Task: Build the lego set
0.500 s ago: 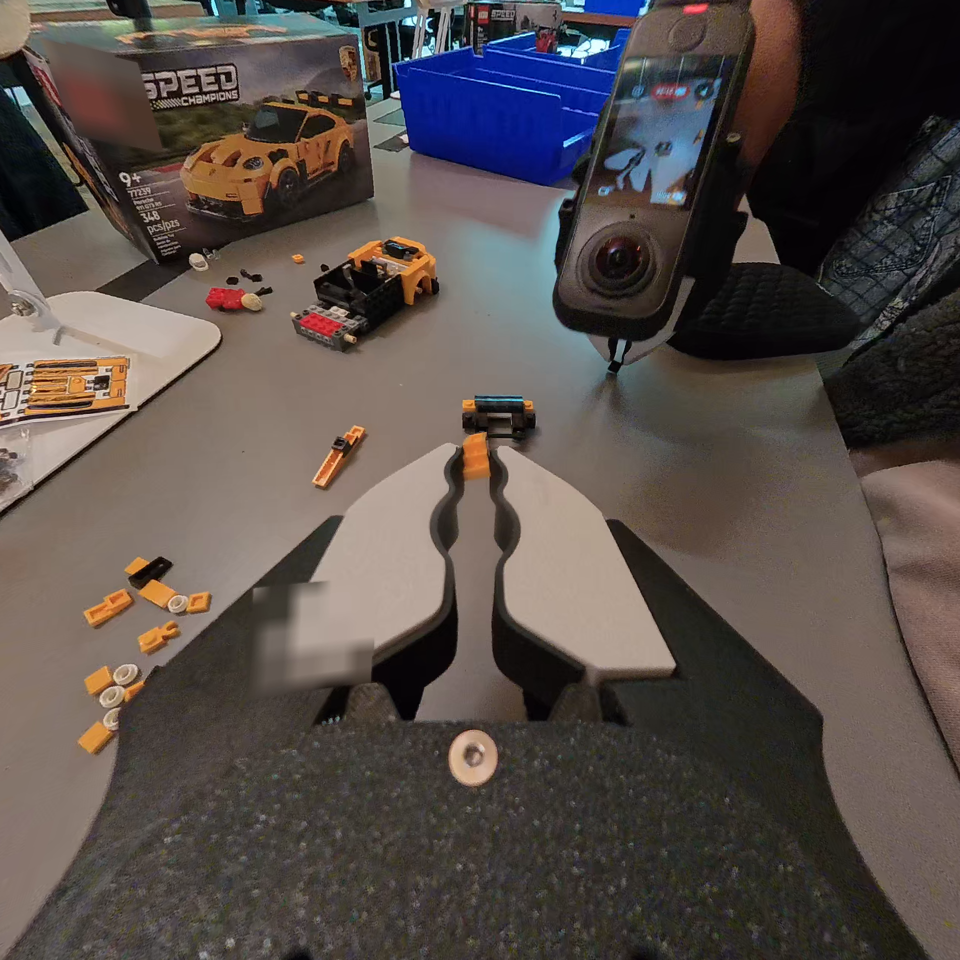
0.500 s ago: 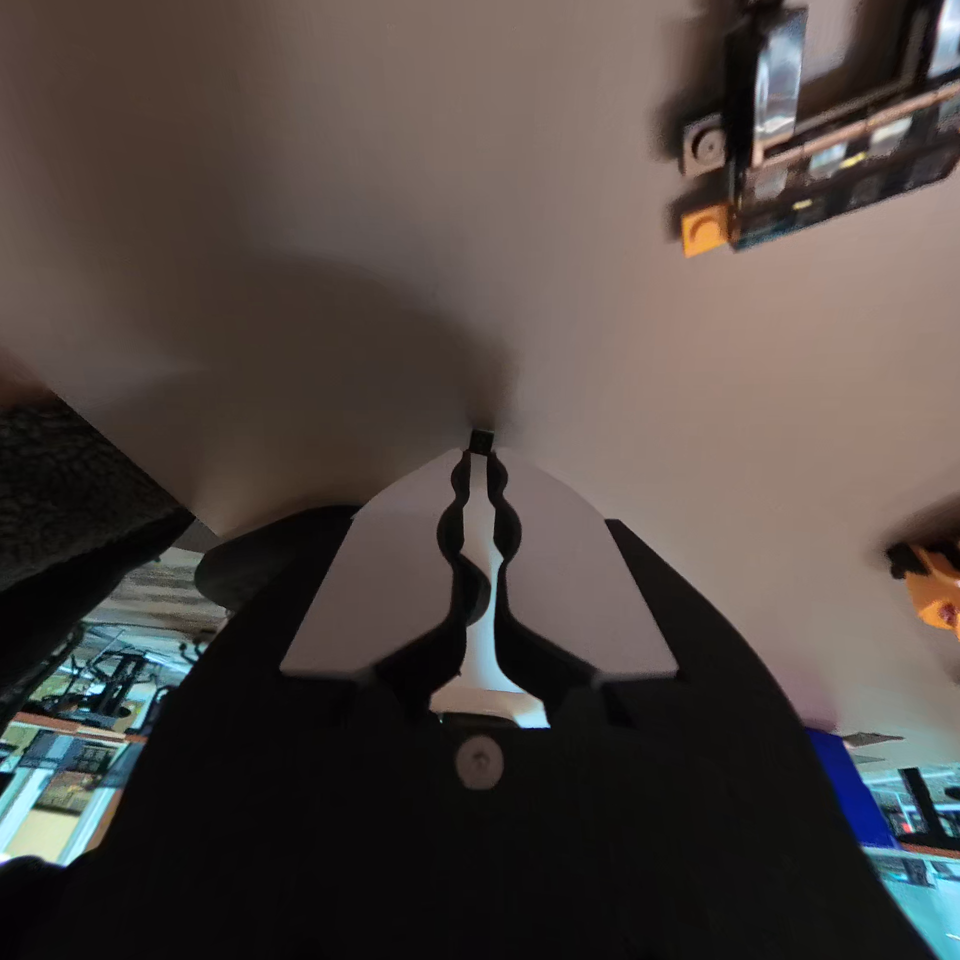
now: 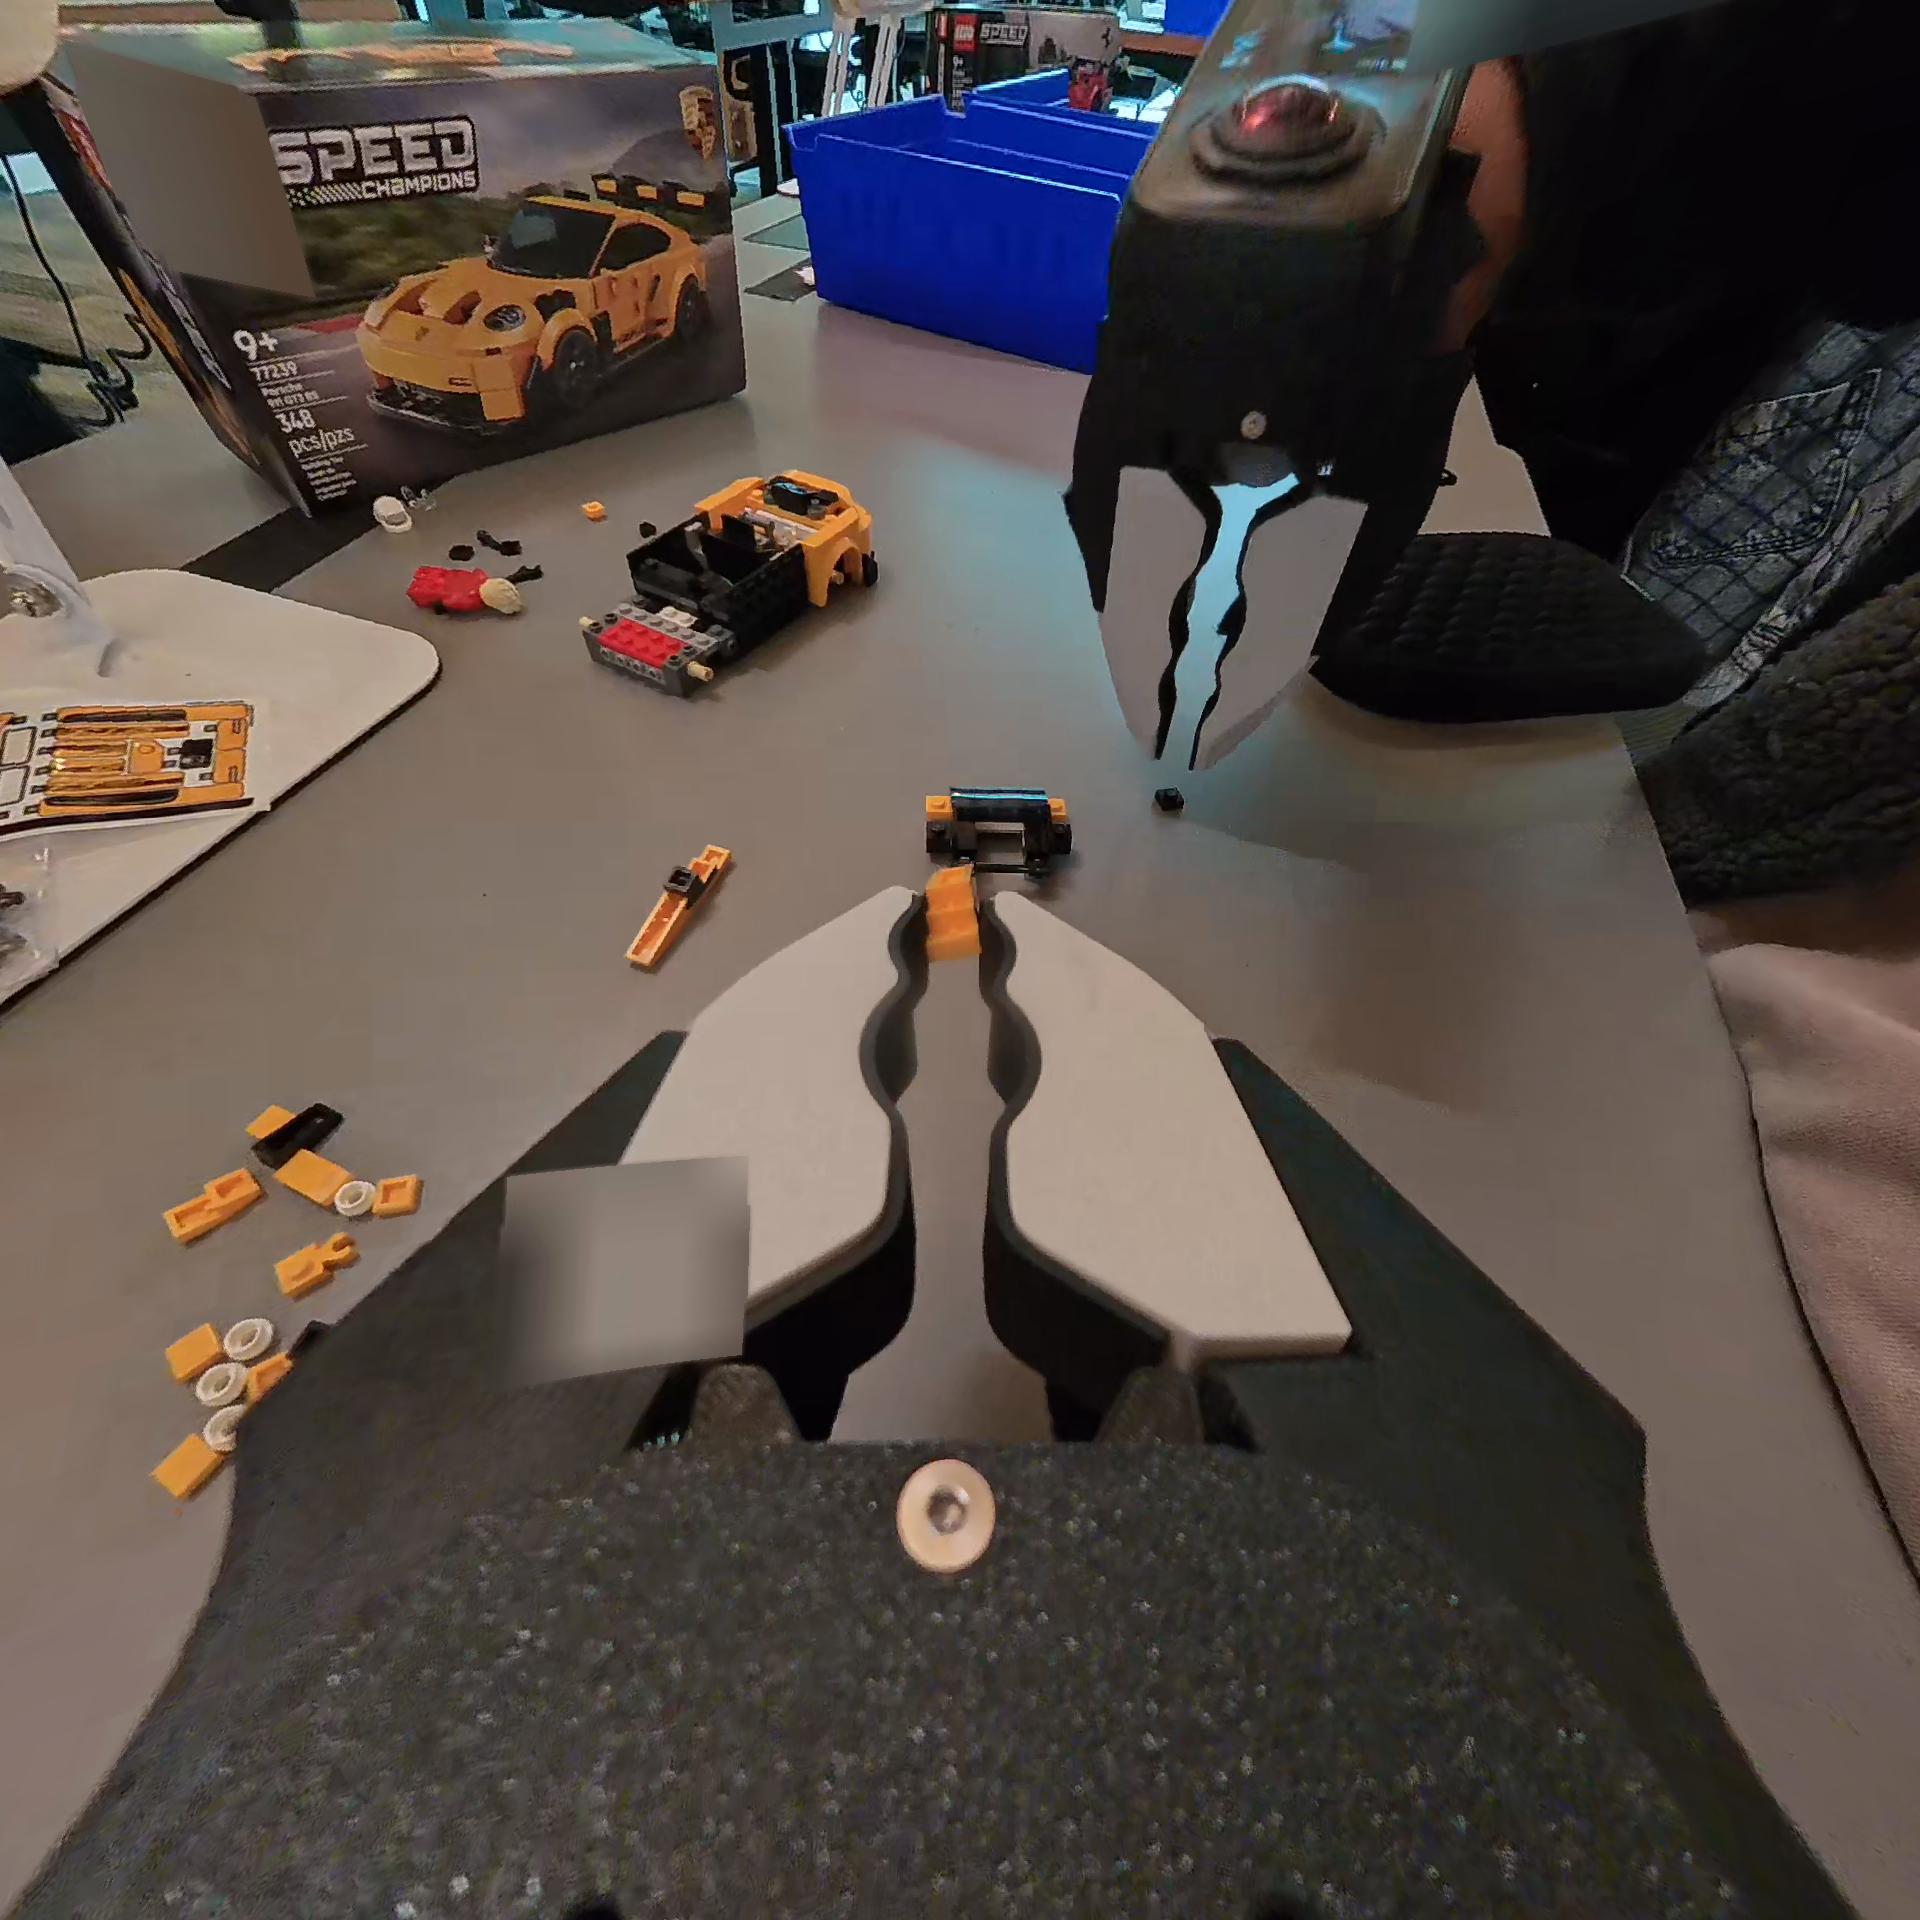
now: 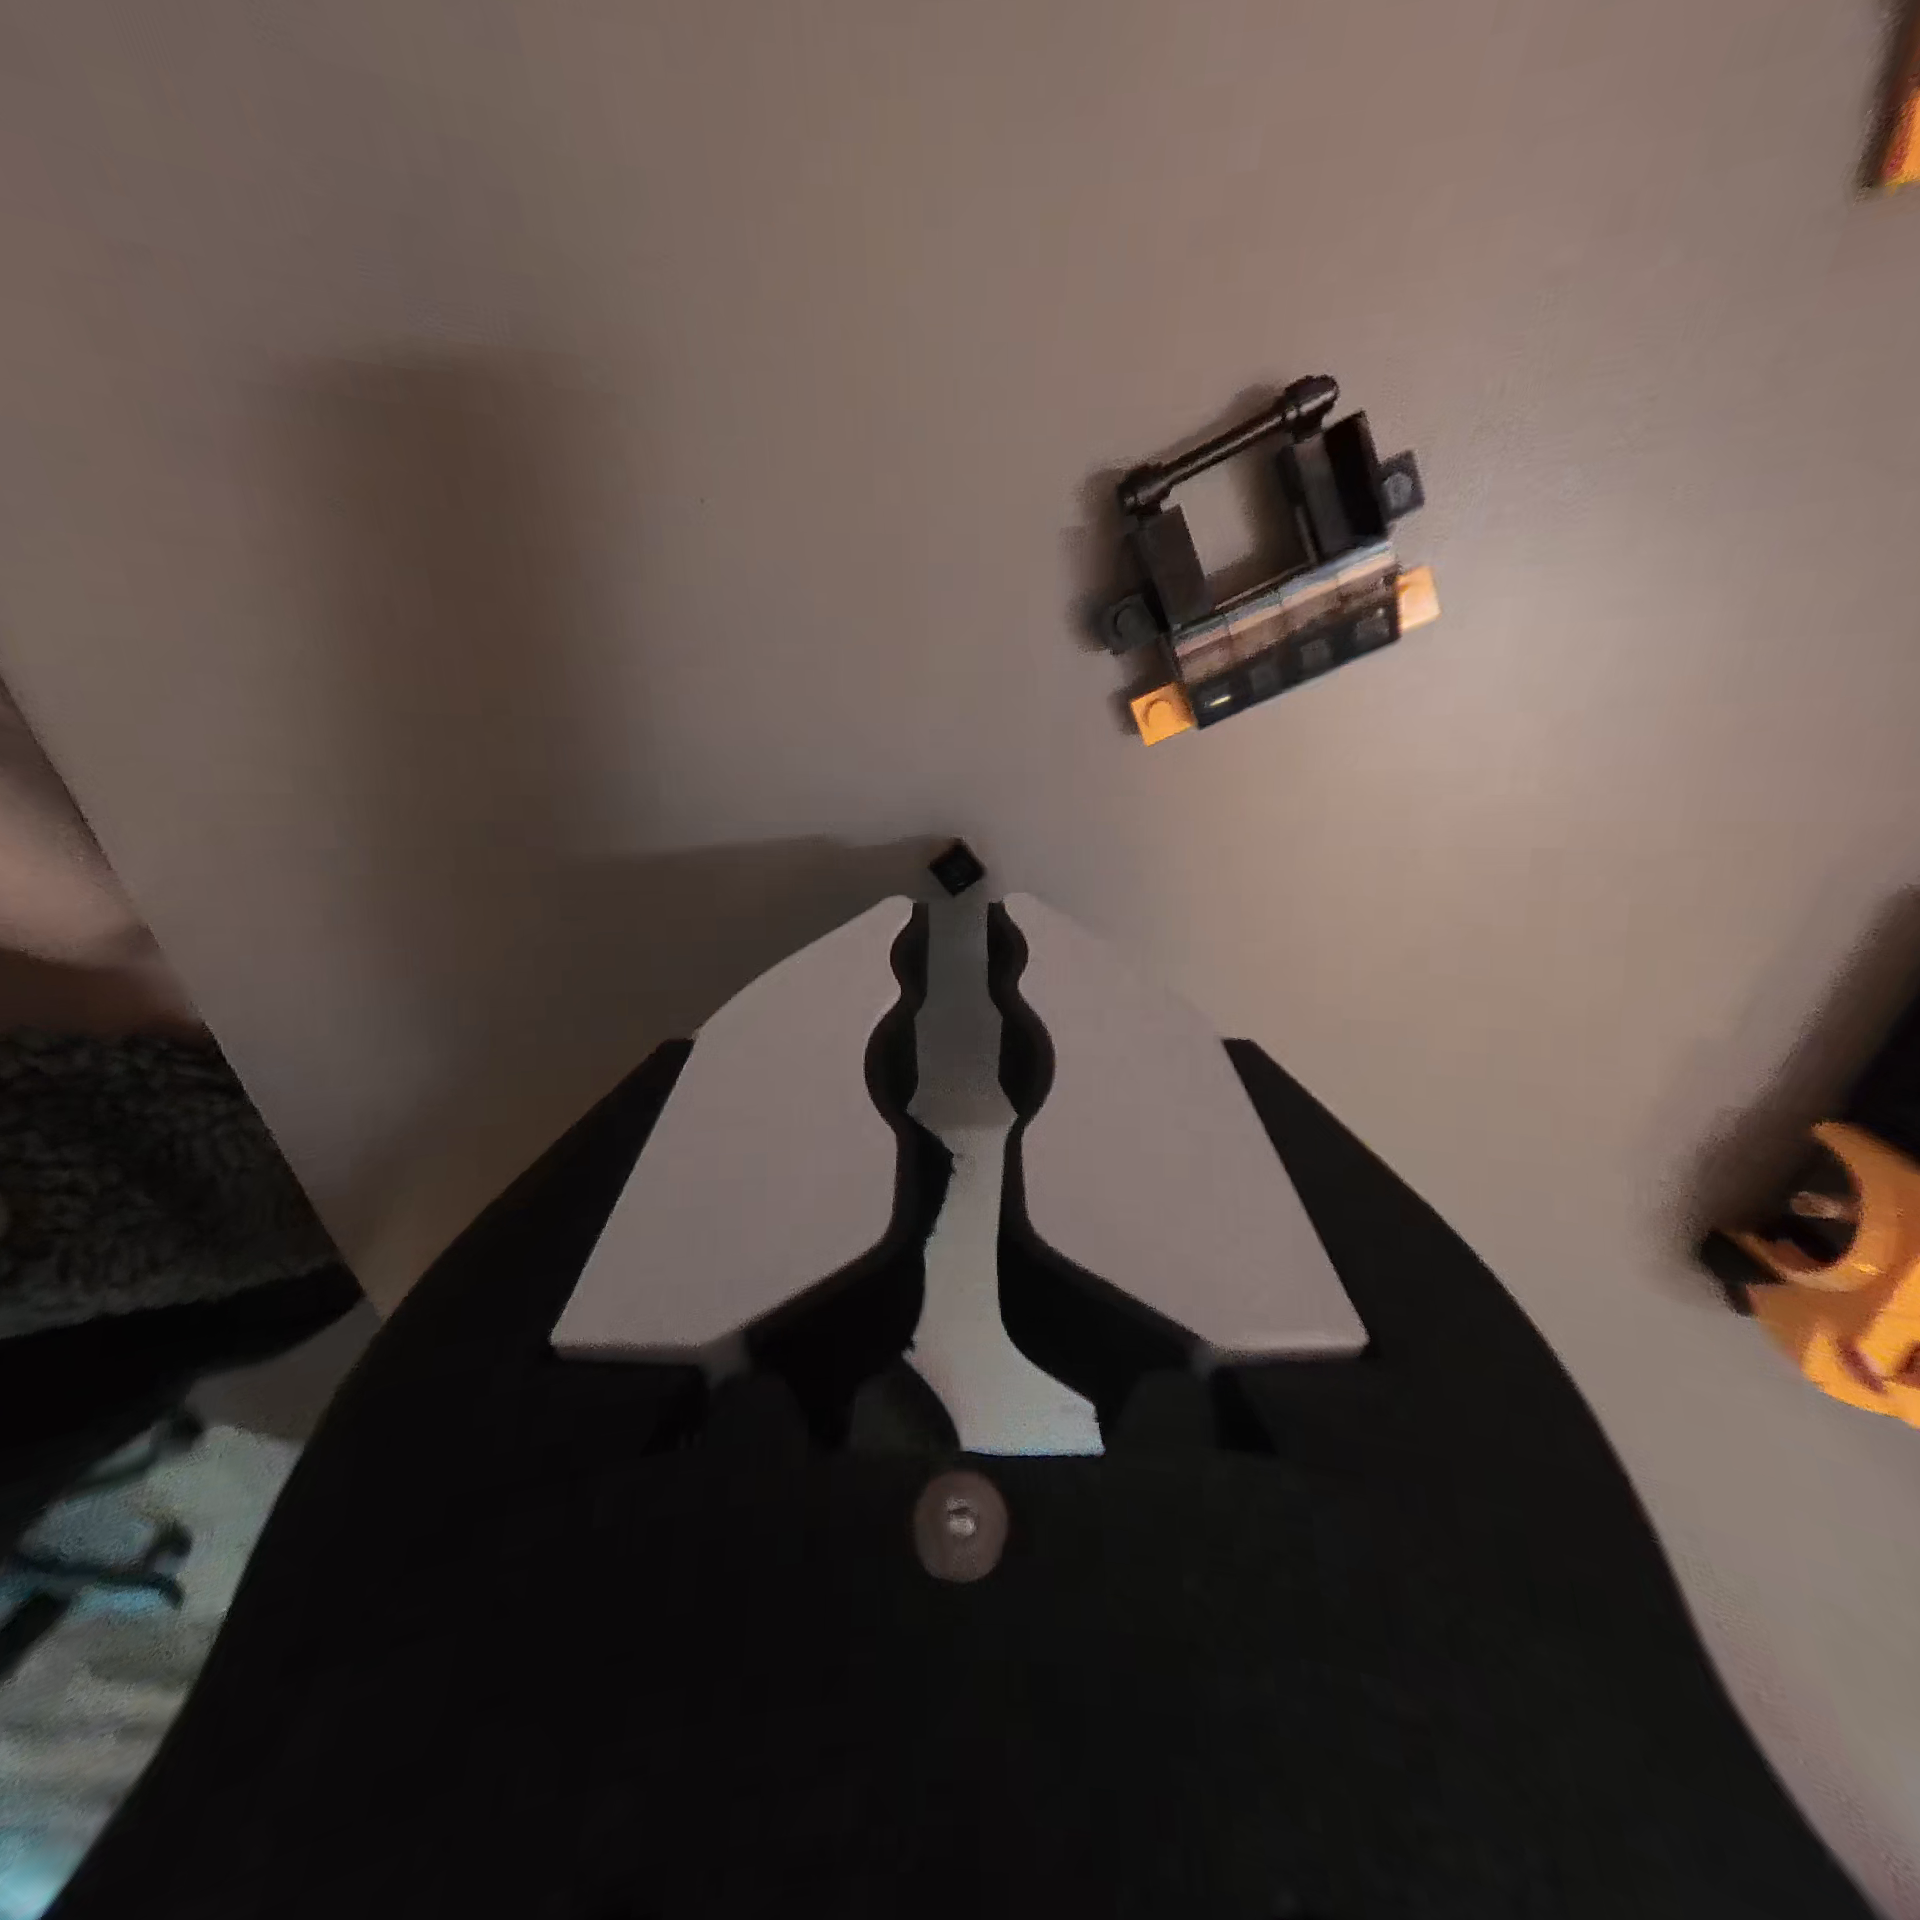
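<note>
My left gripper is shut on a small orange piece, held low over the grey table. Just beyond its tips lies a small black and orange sub-assembly, which also shows in the right wrist view. My right gripper points down at the table to the right of the sub-assembly. Its jaws are slightly apart and empty. A tiny black piece lies on the table just past the tips, and also shows in the left wrist view. The part-built orange and black car stands farther back on the left.
The set's box and blue bins stand at the back. A white board with a sticker sheet is at the left. Loose orange, black and white pieces lie front left, with an orange strip nearer the middle. A person's sleeve is at the right. My hands' fingertips stand some 15 cm from each other.
My right gripper has let go of the tiny black piece, which now lies on the table, and has lifted away from the surface. My left gripper still holds the orange piece in place.
</note>
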The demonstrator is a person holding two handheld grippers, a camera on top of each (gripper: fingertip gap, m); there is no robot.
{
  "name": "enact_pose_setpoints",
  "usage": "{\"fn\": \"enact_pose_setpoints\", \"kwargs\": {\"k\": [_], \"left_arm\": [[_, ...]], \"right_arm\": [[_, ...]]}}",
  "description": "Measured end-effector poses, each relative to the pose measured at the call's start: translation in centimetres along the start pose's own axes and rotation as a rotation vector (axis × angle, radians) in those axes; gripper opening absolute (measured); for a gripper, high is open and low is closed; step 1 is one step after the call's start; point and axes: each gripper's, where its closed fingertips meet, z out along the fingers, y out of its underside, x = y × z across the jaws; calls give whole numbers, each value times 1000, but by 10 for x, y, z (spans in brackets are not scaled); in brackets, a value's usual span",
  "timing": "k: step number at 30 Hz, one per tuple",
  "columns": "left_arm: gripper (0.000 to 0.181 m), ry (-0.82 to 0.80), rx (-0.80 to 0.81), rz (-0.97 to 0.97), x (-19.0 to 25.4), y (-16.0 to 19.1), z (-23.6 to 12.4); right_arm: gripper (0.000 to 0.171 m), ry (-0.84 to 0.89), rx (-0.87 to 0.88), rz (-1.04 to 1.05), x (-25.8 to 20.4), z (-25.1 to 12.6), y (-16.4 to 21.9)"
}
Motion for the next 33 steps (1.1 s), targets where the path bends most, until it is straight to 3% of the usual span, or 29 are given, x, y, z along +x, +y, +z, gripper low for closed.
{"fn": "enact_pose_setpoints", "kwargs": {"k": [5, 11, 17, 23, 33], "left_arm": [[8, 5, -10, -7, 1, 3, 2], [8, 9, -26, -12, 2, 7, 6], [8, 14, -29, -17, 2, 8, 6], [8, 15, -29, -19, 2, 8, 6], [8, 20, -39, -26, 2, 11, 8]], "right_arm": [[12, 84, 225, 97, 0, 4, -4], [15, 73, 305, 185, -5, 10, -4], [7, 91, 361, 204, -2, 11, -10], [7, -120, 632, 324, -10, -12, -45], [14, 66, 560, 364, 24, -8, -11]]}}
